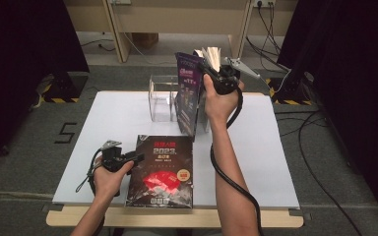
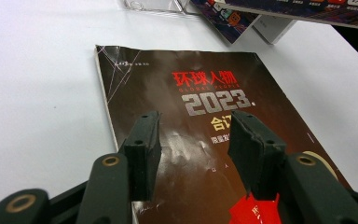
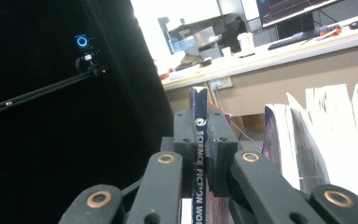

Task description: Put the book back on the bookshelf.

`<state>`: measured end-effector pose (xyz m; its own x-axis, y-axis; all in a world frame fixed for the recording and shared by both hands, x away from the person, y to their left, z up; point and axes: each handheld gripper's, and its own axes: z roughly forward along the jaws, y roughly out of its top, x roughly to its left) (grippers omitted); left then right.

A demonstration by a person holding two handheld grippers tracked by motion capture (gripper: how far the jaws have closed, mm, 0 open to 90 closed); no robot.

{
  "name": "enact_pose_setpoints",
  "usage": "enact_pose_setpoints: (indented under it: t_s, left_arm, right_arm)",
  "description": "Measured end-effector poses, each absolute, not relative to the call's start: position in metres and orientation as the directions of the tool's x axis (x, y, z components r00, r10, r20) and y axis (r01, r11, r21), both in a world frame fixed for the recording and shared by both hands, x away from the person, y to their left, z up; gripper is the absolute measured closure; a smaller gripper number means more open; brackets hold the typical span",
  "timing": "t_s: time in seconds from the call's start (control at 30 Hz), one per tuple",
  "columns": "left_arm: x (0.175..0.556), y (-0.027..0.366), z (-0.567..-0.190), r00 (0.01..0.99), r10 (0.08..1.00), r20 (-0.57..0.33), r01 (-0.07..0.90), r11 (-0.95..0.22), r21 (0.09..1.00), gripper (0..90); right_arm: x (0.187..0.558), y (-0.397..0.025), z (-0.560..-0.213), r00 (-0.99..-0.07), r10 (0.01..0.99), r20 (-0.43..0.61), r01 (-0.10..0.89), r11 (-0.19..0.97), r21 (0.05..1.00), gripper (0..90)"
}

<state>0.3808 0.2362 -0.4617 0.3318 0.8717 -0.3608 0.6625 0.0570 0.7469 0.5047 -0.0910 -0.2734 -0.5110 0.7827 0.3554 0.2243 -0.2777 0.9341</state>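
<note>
White and bare over most of its top, the counter (image 1: 256, 162) carries the work, with grey floor and dark curtains around it; taking the clear acrylic holder (image 1: 163, 98) at the counter's far middle as the landmark, the scene runs from the person's edge outward. Nearest the person, well short of the holder, a dark magazine (image 1: 161, 172) lies flat, its long axis running from the near edge toward the holder and its cover printed with "2023"; the left tool (image 1: 128, 158) sits at that magazine's left edge, and the left gripper view shows it released, jaws parted and hovering just above the cover (image 2: 200, 135), gripping nothing. Farther off, at the holder's right side, the right tool (image 1: 215, 70) is raised above the counter and clenched on a purple magazine (image 1: 187, 93) held upright; the right gripper view shows the jaws pinching its thin spine (image 3: 199, 140), which stands vertical, with fanned pale pages (image 3: 326, 135) of other volumes just to its right. My judgement is that the upright magazine is being slotted in by the holder, so what matters is its lower edge relative to the compartment; whether it already rests inside I cannot tell. The holder's left compartment looks empty.
</note>
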Motion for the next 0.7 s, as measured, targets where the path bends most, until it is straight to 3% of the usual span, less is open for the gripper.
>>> enact_pose_setpoints:
  t_s: [0.7]
  left_arm:
    - [0.381,0.235,-0.462,0.332,0.870,-0.364,0.664,0.058,0.745,52.5]
  right_arm:
    - [0.517,-0.084,-0.271,-0.503,0.786,0.360,0.229,-0.280,0.932,85.0]
